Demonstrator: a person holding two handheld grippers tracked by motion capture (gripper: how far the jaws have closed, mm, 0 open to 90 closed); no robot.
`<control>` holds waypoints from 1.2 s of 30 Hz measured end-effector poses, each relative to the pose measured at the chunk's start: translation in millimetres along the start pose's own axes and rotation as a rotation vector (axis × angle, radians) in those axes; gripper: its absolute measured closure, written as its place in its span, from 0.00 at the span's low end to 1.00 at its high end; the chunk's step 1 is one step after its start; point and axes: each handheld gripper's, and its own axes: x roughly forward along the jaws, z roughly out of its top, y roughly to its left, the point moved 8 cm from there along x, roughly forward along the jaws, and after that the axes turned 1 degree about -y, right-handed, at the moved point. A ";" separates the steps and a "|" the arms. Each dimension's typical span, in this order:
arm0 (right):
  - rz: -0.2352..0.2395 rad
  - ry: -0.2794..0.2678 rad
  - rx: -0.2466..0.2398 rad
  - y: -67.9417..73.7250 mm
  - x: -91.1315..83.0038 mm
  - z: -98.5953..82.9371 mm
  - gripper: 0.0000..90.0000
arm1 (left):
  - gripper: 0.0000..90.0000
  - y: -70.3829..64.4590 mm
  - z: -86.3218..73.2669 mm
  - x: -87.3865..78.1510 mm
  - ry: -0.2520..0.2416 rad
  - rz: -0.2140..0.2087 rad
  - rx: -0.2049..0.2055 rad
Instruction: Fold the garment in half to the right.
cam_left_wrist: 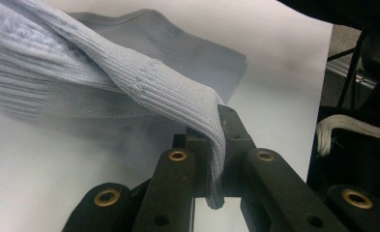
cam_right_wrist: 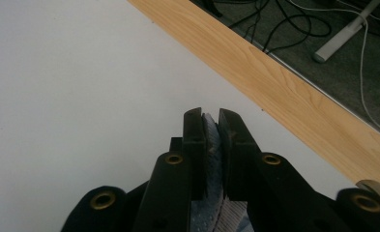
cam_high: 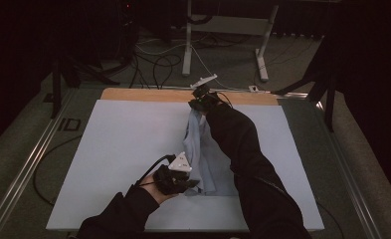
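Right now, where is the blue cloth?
In the high view the blue cloth lies stretched down the middle of the white table, pinched by the left gripper at its near end and the right gripper by the far wooden edge.

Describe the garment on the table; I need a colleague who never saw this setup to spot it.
Start at the white sheet covering the table, backed by a wooden strip. Along its middle runs a pale blue knit garment, stretched between the left gripper near the person and the right gripper by the strip. It is the sole soft, ribbed item there.
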 end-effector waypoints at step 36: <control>0.035 0.026 0.064 -28.8 11.5 -44.9 0.92 | 0.96 -2.6 11.0 66.6 0.089 -0.056 0.014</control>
